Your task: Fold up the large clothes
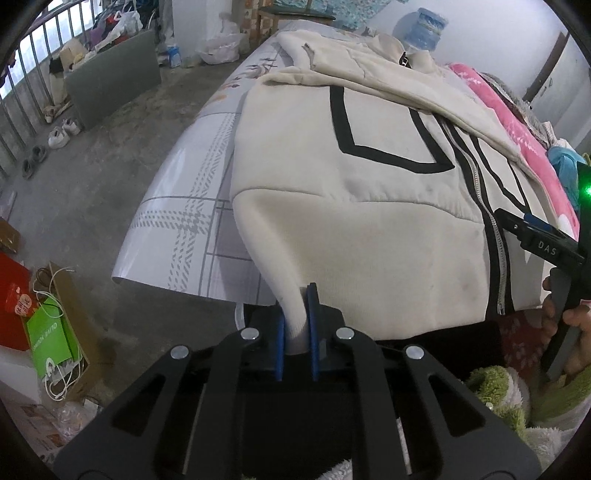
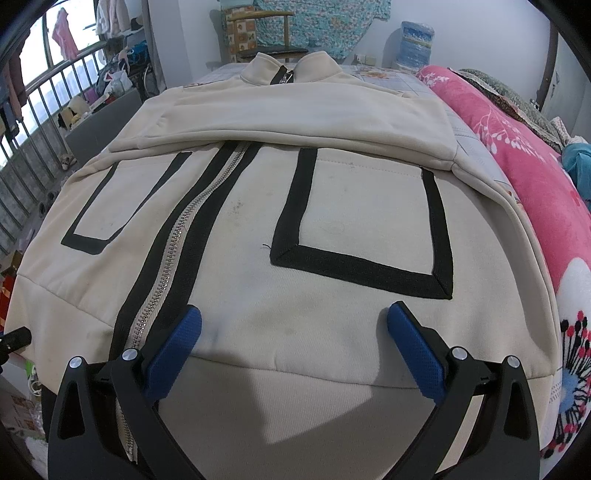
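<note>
The left gripper [image 1: 297,325] pinches only a thin fold of the cream jacket's [image 1: 369,221] hem corner — likely to slip out if pulled hard. The right gripper [image 2: 293,332] stands spread over the hem, pads not pressing. The jacket stretches away toward twelve o'clock across the bed [image 1: 192,177], sleeves folded over its chest.

My table's patterned grey cloth [image 1: 192,206], pink floral blanket [image 2: 524,177] along its far side, blue water jug [image 2: 415,44] by the back wall, wooden chair [image 2: 273,33], shoes [image 1: 61,134] on the concrete floor, green shopping bag [image 1: 51,339] in a cardboard box
</note>
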### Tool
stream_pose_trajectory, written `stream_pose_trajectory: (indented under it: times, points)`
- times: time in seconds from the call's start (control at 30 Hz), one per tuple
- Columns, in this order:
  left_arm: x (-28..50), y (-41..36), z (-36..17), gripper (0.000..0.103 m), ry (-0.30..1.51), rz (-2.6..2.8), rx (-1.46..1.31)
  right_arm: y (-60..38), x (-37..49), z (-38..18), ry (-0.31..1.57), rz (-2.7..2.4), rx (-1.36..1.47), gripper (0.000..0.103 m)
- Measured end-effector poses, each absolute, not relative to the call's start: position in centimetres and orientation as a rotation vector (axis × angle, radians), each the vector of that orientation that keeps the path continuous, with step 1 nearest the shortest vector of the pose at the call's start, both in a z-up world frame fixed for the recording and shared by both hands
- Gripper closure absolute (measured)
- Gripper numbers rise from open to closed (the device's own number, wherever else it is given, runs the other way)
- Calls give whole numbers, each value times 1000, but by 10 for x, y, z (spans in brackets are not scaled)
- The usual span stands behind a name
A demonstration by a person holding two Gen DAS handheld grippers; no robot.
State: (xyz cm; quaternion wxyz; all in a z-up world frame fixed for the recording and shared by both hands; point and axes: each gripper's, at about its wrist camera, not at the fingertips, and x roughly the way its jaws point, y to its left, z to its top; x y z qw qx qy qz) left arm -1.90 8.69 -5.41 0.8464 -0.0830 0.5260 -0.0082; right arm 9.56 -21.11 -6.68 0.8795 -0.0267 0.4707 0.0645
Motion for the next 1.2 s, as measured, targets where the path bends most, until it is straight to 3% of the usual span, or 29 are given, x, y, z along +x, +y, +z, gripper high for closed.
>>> stream_pose_trajectory:
  times: [1.2]
  points:
    - [-18, 83, -56, 93, 1101, -11, -150, -209, 91, -66, 961, 113, -42, 5]
